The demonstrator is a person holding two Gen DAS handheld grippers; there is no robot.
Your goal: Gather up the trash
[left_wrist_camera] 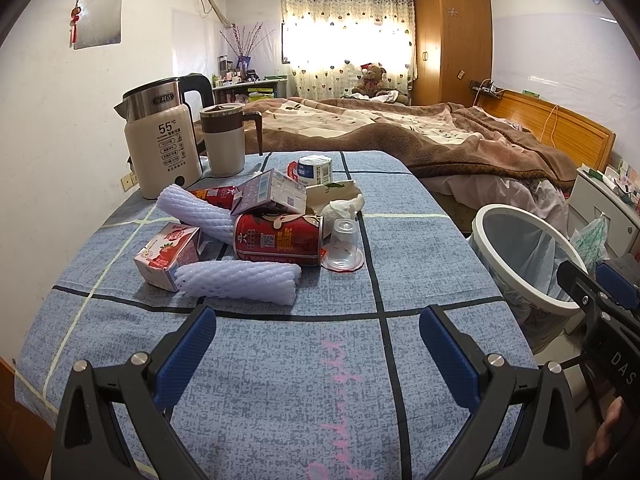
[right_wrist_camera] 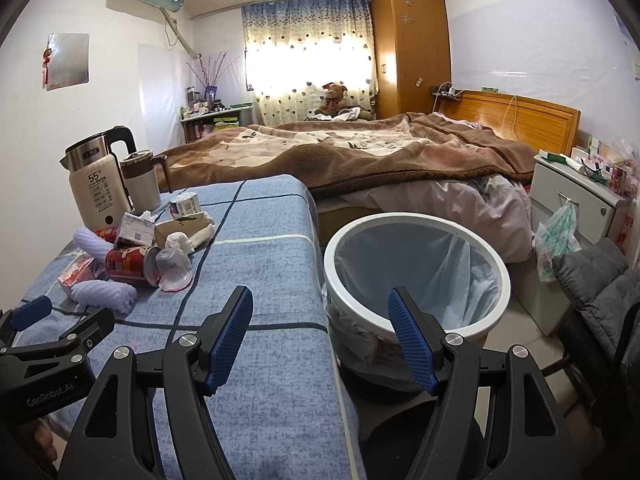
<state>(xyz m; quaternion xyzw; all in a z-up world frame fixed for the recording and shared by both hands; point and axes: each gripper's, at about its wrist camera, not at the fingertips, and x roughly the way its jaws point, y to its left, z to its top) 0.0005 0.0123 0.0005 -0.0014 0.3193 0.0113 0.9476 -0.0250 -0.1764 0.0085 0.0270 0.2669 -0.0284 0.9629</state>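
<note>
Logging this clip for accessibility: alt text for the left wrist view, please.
The open left gripper hovers over a blue checked tablecloth, facing a trash pile: red can, foam nets, cartons. A lined bin stands to the right.

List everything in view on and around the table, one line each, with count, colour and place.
Kettle: 1, cream and steel, table's far left.
Mug: 1, cream and brown, beside kettle.
Red can: 1, lying in the pile.
Foam nets: 2, white, pile's left.
Pink carton: 1, near left.
Clear cup: 1, inverted, right of can.
Tissue: white, behind cup.
Blue-white can: 1, far side.
Bin: 1, white, blue liner, floor right of table.
Table: blue checked cloth.
Left gripper: open, empty.
Right gripper: open, empty.
</note>
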